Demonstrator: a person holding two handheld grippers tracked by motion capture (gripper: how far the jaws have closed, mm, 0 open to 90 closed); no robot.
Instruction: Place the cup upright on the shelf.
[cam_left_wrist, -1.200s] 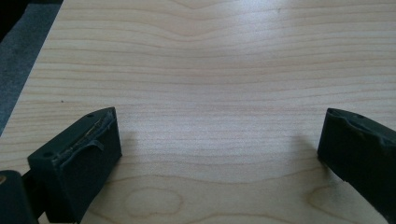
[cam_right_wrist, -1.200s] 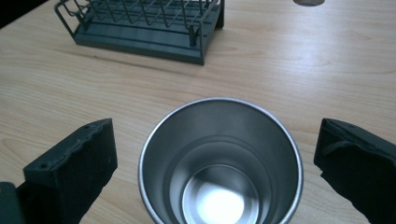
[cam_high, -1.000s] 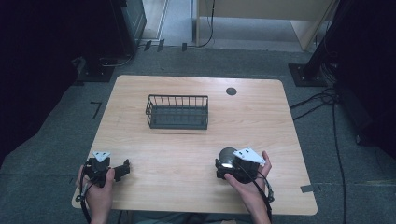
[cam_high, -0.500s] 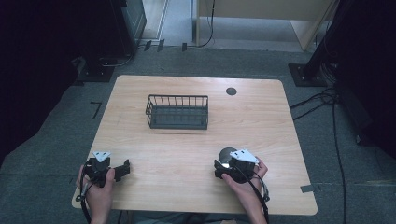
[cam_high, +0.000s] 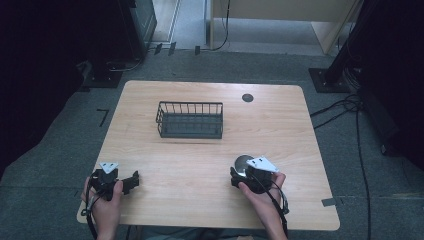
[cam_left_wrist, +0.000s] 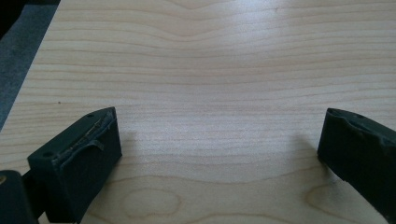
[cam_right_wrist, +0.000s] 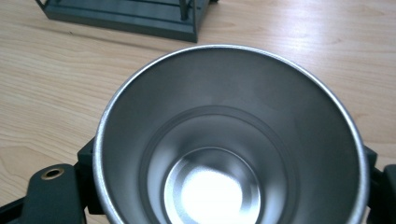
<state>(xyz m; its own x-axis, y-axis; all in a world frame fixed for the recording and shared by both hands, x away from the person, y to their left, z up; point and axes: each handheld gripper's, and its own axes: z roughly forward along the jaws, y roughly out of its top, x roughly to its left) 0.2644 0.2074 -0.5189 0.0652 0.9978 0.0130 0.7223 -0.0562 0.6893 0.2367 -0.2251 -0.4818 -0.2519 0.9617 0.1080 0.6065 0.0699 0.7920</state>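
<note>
So the right gripper (cam_high: 239, 176) has just been closing its jaws, and it's now clamped on the steel cup (cam_high: 243, 162). In the right gripper view the cup (cam_right_wrist: 229, 140) sits right between the jaws, mouth open toward the camera, and you can see straight down to the shiny bottom. That means its long axis runs pretty much along the gripper's own line of sight, not across it. The cup is on the tabletop at the near right, hugged against the front of that gripper.

What matters for the next move, I'd guess, is the wire basket (cam_high: 190, 119). From the right gripper it lies ahead and off to the left, well apart from the cup, with bare table (cam_high: 280, 125) between them. In the right gripper view, a corner of the basket (cam_right_wrist: 140, 18) shows just past the cup's rim, up and to the left. So if the cup is going in there, the path is forward and leftward, and it'll have to clear the basket's near wall first.

The left gripper (cam_high: 134, 181) is parked at the near left edge, jaws spread wide with nothing but wood between them. It's about as far from the basket as the right one, but nowhere near the cup, so this is the right hand's job.
</note>
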